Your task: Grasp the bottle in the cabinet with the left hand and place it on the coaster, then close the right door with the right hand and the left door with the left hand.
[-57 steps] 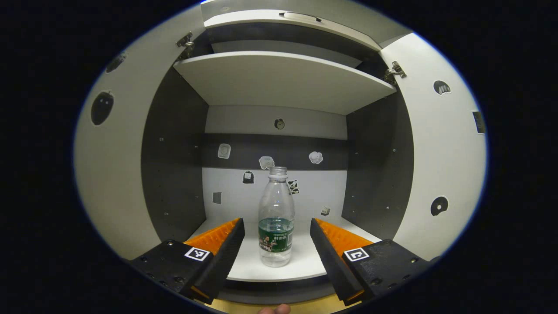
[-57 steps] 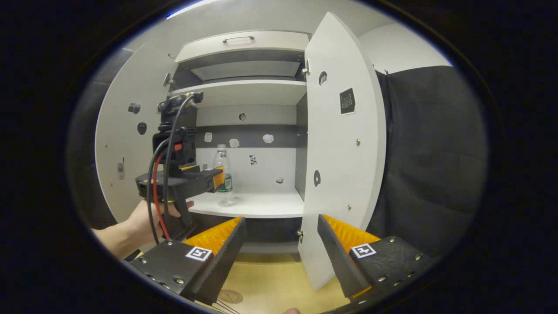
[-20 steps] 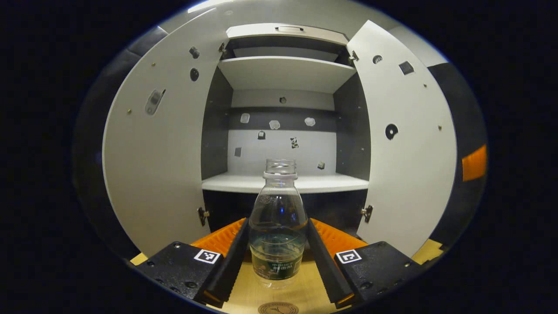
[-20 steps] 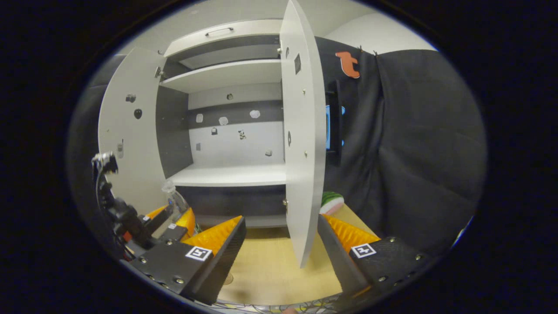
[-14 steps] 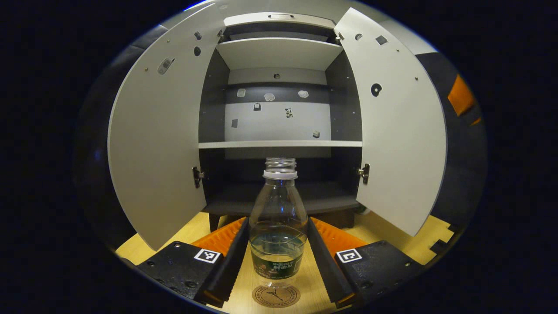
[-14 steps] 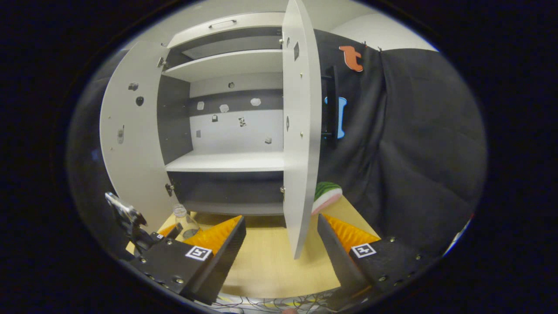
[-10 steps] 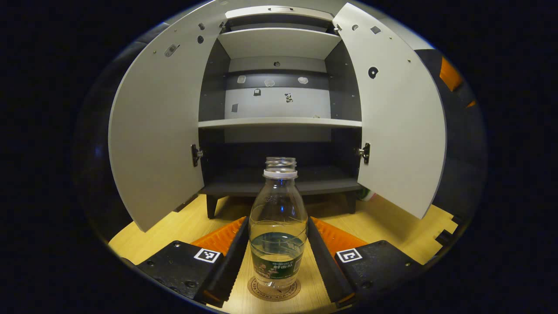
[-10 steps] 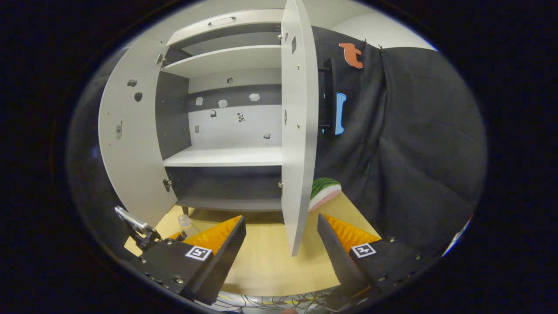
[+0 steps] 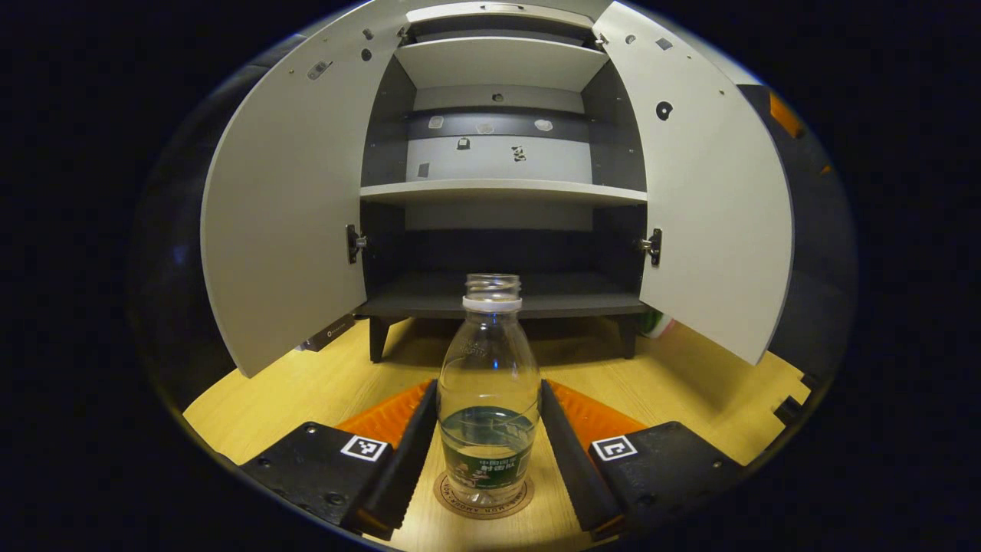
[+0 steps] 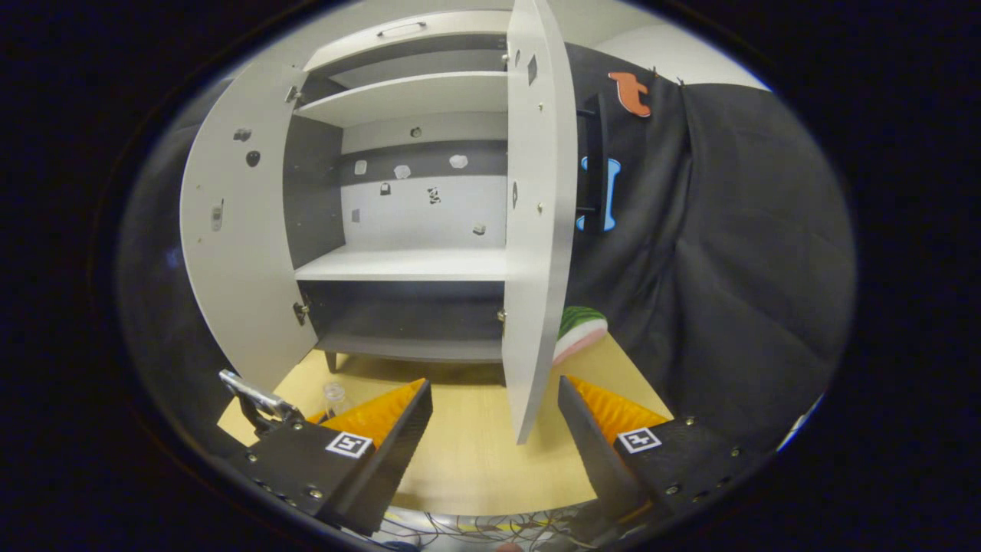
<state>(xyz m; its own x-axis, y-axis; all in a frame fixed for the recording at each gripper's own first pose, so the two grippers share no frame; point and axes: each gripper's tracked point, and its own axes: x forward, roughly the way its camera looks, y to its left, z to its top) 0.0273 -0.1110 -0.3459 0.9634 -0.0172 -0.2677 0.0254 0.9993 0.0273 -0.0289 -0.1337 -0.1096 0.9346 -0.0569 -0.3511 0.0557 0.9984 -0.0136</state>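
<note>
With the left gripper (image 9: 489,452) clamped on the bottle (image 9: 488,399) over the coaster (image 9: 483,494), a jerky release could tip it, while the right gripper (image 10: 494,429) gapes empty.

Dim, sharp, strong fisheye bending

in the left gripper view the bottle (image 9: 489,399) stands upright on the coaster (image 9: 483,496) on the desk (image 9: 306,391), between the 2 fingers of the left claw (image 9: 489,445). behind it stands the cabinet (image 9: 502,192), its left door (image 9: 287,215) and right door (image 9: 709,199) swung out to either side. in the right gripper view the right claw (image 10: 494,418) hangs over the desk before the right door's edge, and a watermelon slice (image 10: 576,331) lies behind that door.
</note>
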